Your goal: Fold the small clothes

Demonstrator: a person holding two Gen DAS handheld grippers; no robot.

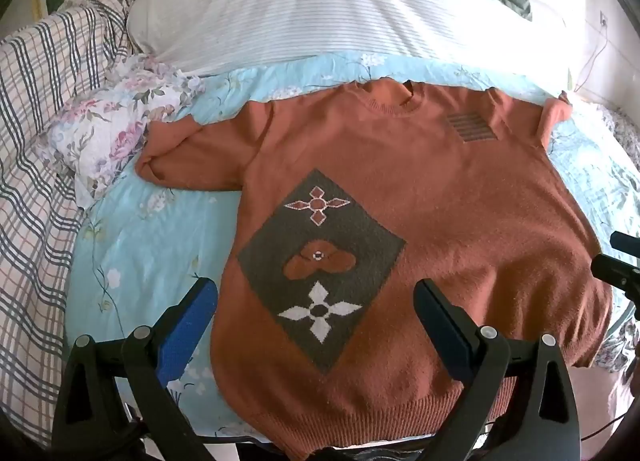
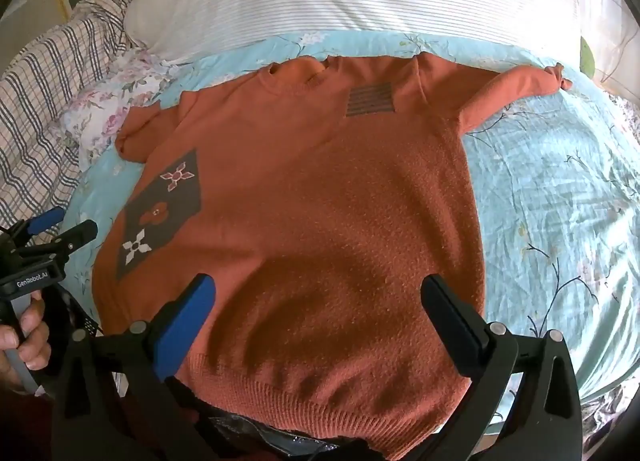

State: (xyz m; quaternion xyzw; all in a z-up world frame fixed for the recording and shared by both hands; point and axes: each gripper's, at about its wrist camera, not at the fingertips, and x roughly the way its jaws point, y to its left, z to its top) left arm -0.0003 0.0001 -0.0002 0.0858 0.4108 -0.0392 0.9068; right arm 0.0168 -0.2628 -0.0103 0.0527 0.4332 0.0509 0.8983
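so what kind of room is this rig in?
Most likely a bedroom. The orange sweater lies flat on a bed with a light blue floral sheet, a white striped pillow sits behind it, and a plaid blanket is bunched alongside.

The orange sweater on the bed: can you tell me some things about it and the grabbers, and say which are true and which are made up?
1. The orange sweater lies spread out flat on the blue floral sheet. True.
2. The left gripper is squeezing the sweater. False: its fingers are wide apart and hold nothing.
3. The sweater has a dark diamond patch with flower shapes. True.
4. The right gripper is shut. False: it is open above the hem.
5. Both sleeves are folded in already. False: the sleeve sticks out sideways.
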